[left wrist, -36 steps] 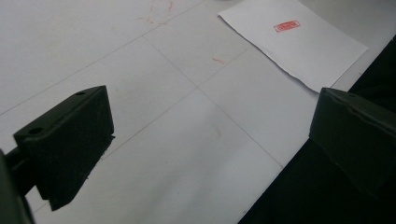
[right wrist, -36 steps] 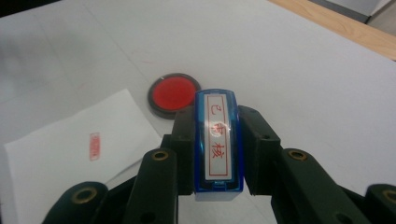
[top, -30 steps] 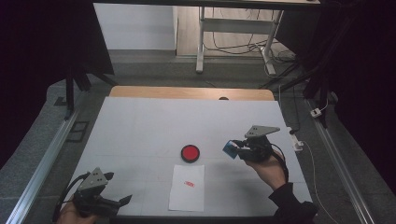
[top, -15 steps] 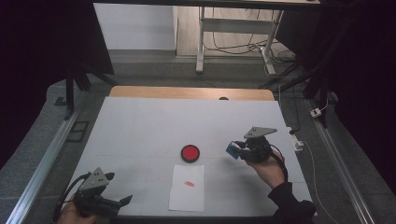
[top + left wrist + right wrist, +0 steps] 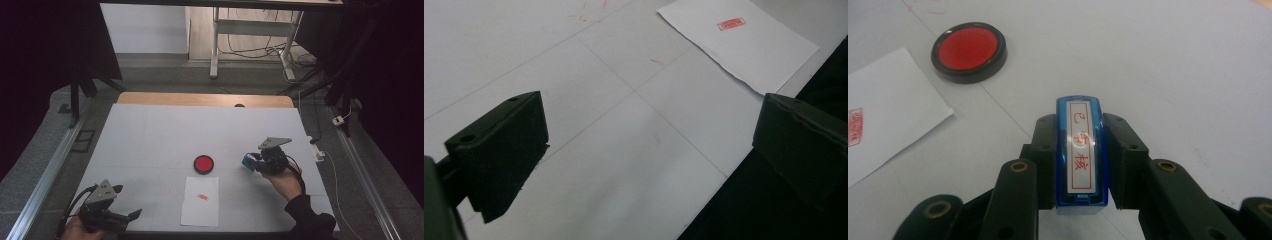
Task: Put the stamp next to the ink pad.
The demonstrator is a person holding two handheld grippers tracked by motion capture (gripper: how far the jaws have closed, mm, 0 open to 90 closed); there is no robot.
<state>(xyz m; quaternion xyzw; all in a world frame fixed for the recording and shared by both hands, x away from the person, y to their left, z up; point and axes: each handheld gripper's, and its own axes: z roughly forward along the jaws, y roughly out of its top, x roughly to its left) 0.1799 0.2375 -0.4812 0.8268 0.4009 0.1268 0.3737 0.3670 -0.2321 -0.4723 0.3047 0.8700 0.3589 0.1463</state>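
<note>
Right gripper (image 5: 252,163) clamps the blue stamp (image 5: 1081,155) above the table (image 5: 150,135)
The stamp sits between the jaws, its label with red characters facing the camera, right of the red ink pad (image 5: 204,163) and the paper (image 5: 201,200), which bears a red print (image 5: 202,197). Left gripper (image 5: 131,216) rests at the near left corner, jaws wide and holding nothing

The stamp (image 5: 1081,155) looks like glossy blue translucent plastic with a smooth white label. The right claw (image 5: 1081,165) gripping it is matt black, probably plastic. The ink pad (image 5: 969,51) has a shiny black rim and flat red face. The sheet (image 5: 883,115) is thin matt paper; the worktop (image 5: 1173,65) is smooth, dull white.
</note>
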